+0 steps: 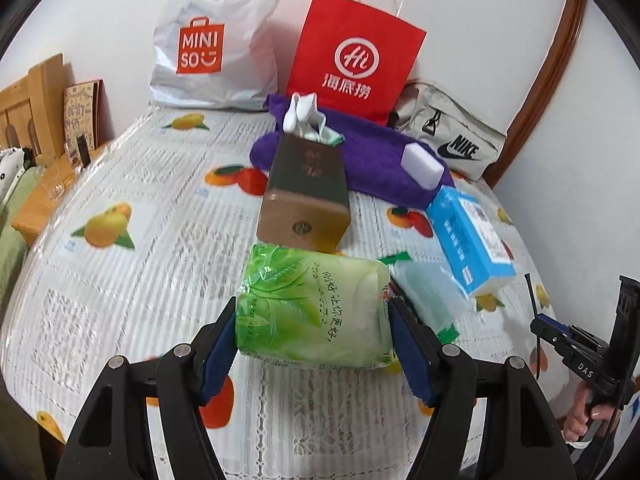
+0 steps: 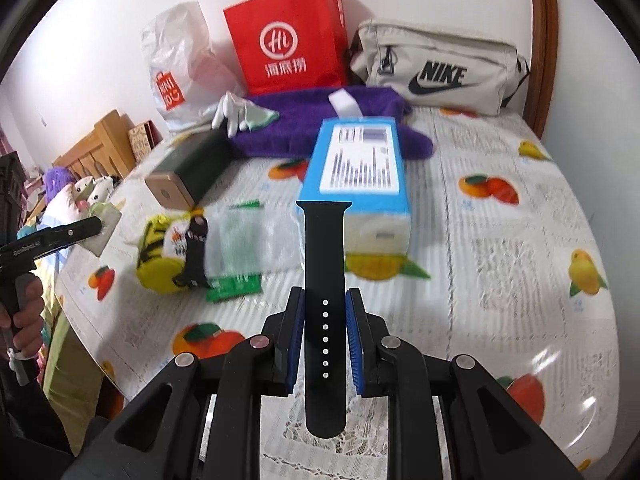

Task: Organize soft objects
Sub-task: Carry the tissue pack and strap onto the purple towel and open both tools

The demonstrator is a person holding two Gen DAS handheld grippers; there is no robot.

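While both loads hang clear of the bench (image 1: 120,184), my left tongs (image 1: 312,320) clamp the green tissue pack (image 1: 312,312) by its sides, and my right tongs (image 2: 325,332), nearly closed, pinch the black watch strap (image 2: 325,280) mid-length so neither sags or slips.

My table by the white wall

A fruit-print tablecloth (image 1: 120,184) covers the table; behind it I see the white wall (image 1: 480,20), a curved wooden frame (image 1: 560,52) and a wooden headboard (image 1: 24,100) at left.

Blue box (image 2: 360,168) label text blurred, clear packet (image 2: 236,236) smeared; watch strap (image 2: 325,320) hides box front
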